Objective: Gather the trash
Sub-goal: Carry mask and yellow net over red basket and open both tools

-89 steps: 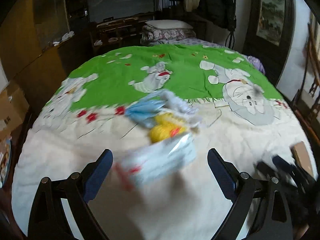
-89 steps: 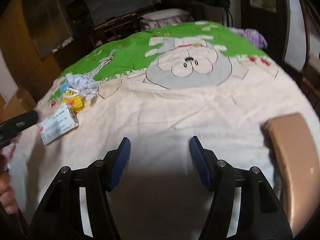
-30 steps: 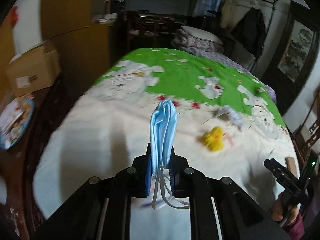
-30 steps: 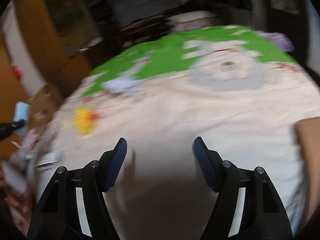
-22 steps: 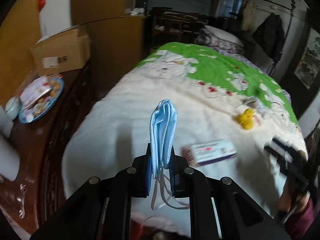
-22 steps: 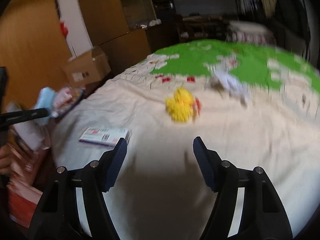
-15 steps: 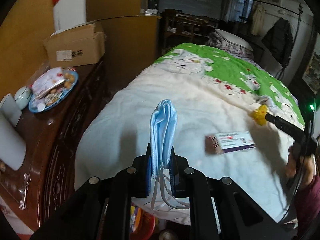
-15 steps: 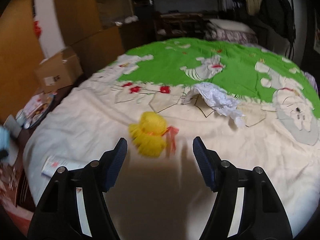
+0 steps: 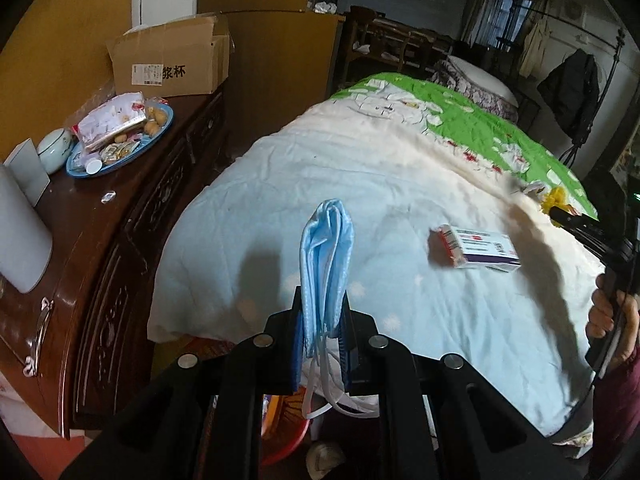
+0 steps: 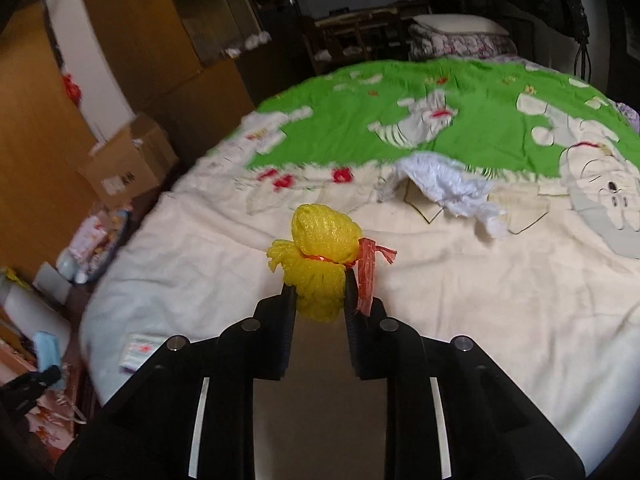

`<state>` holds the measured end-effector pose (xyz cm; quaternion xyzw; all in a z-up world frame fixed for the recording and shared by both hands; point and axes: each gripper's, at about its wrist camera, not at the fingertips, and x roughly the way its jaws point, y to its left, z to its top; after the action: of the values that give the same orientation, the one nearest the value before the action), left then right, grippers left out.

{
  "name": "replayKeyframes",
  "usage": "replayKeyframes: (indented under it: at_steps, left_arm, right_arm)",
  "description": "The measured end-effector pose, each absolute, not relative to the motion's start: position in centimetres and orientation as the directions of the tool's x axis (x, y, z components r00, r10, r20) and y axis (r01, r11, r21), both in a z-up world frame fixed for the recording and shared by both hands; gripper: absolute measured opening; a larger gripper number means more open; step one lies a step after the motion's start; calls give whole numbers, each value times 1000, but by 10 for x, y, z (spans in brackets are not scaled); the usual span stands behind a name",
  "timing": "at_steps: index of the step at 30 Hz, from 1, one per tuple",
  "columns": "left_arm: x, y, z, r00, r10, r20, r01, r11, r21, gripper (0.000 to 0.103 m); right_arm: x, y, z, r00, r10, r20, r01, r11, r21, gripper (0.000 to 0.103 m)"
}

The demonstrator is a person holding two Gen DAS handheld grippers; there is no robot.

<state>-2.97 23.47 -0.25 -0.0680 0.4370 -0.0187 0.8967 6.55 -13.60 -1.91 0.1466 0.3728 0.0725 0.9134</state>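
Observation:
My left gripper (image 9: 320,320) is shut on a folded blue face mask (image 9: 326,256), held upright over the bed's left front corner, above a red bin (image 9: 280,436) on the floor. My right gripper (image 10: 318,300) is shut on a yellow mesh bundle (image 10: 320,256) with a red tie, at the cream part of the bedspread. A small white and purple carton (image 9: 478,248) lies on the bed; it also shows in the right wrist view (image 10: 138,350). A crumpled white plastic wrap (image 10: 448,186) lies further back near the green area.
A dark wooden dresser (image 9: 100,248) stands left of the bed, with a cardboard box (image 9: 168,62), a blue plate of snacks (image 9: 120,136) and a white roll (image 9: 20,240). The bed (image 9: 280,184) fills the middle. A headboard and hanging clothes are at the far end.
My right gripper has closed on the yellow mesh bundle. My left gripper has carried the mask back and left, past the bed's corner toward the floor beside the dresser.

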Motion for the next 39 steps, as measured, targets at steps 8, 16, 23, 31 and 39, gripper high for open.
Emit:
replayKeyframes:
  at_steps: [8, 16, 23, 31, 39]
  left_arm:
    - [-86, 258, 17, 648, -55, -760, -109, 980, -164, 15]
    - [-130, 295, -10, 593, -36, -804, -196, 963, -187, 15]
    - [-133, 309, -46, 554, -55, -831, -225, 951, -213, 15]
    - [-117, 313, -85, 503, -15, -864, -241, 958, -157, 18]
    - [-105, 314, -110, 473, 45, -880, -254, 963, -87, 39]
  right_arm:
    - [-9, -92, 36, 733, 391, -557, -215, 909, 356, 24]
    - [-66, -26, 55, 632, 572, -523, -419, 820, 391, 24]
    - [-88, 18, 48, 569, 598, -565, -482, 799, 360, 24]
    - [-83, 52, 35, 524, 593, -612, -507, 794, 335, 24]
    - [-73, 75, 17, 479, 587, -653, -516, 790, 331, 24]
